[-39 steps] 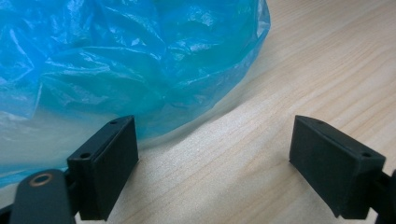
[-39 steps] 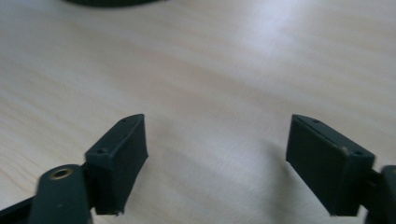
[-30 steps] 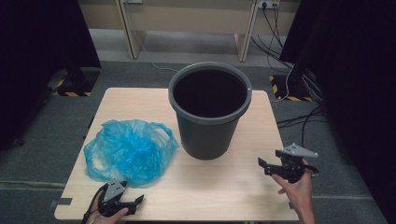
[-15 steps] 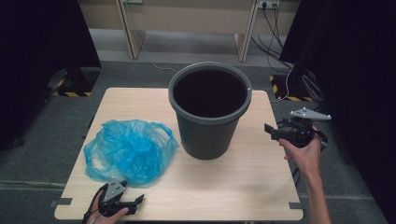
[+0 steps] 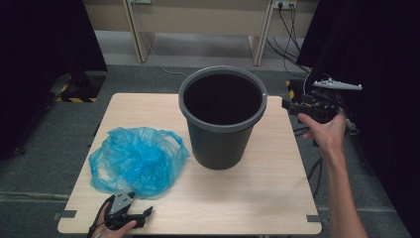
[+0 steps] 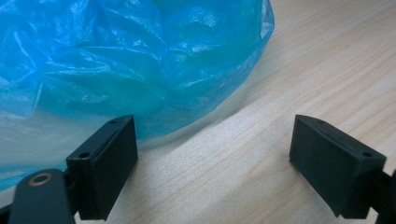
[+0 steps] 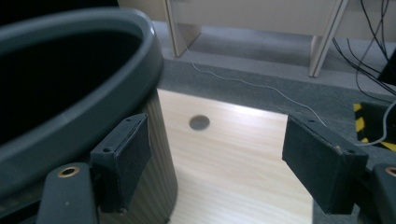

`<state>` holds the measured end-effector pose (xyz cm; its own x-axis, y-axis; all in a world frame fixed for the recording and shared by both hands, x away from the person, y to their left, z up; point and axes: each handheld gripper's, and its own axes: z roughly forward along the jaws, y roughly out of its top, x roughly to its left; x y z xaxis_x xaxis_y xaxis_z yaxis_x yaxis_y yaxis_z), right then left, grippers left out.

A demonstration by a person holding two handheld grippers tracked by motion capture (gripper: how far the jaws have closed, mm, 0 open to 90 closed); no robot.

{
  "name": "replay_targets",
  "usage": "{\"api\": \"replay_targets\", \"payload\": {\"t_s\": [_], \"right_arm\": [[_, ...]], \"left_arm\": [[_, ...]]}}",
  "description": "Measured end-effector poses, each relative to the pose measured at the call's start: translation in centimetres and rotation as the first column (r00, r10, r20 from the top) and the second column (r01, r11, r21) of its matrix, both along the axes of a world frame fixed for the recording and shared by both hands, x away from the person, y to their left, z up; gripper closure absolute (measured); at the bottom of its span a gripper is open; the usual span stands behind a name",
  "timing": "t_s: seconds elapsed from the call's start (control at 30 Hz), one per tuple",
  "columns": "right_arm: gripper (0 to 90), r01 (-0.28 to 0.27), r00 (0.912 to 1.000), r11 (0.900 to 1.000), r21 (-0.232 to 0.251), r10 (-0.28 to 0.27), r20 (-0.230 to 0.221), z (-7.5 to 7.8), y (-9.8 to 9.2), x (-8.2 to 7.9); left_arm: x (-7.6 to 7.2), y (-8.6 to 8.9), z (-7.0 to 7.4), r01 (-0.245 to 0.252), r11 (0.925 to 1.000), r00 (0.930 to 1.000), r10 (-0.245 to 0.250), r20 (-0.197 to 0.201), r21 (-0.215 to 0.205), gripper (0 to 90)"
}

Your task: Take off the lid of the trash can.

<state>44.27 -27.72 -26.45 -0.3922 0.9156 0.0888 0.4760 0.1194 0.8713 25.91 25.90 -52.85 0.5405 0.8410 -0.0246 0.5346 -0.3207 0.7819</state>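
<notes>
Blue bag (image 5: 136,161), light, limp and slippery, wants pinching at its 3 o'clock handle; both claws, left (image 5: 141,215) and right (image 5: 287,104), gape empty.

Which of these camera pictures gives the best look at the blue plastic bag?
The high view: the whole blue plastic bag lies crumpled on the table, left of the bin. The left gripper view shows its wrinkled edge up close, just beyond the open left gripper. The right gripper view looks at the bin and table instead.
</notes>
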Motion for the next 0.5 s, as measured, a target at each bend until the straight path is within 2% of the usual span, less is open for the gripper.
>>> {"api": "replay_targets", "payload": {"t_s": [0.23, 0.5], "right_arm": [[25.6, -0.029, 0.9995, 0.999, 0.032, 0.029, 0.008, 2.2, 1.9, 1.4], [28.7, -0.048, 0.9982, 0.999, 0.005, 0.048, -0.035, 2.6, 4.3, 3.2]], "left_arm": [[0.0, 0.0, 0.0, 0.001, 1.0, 1.0, -0.001, -0.001, 0.001, 14.5], [0.0, 0.0, 0.0, -0.001, 1.0, 1.0, 0.001, 0.0, 0.0, 14.5]]}}
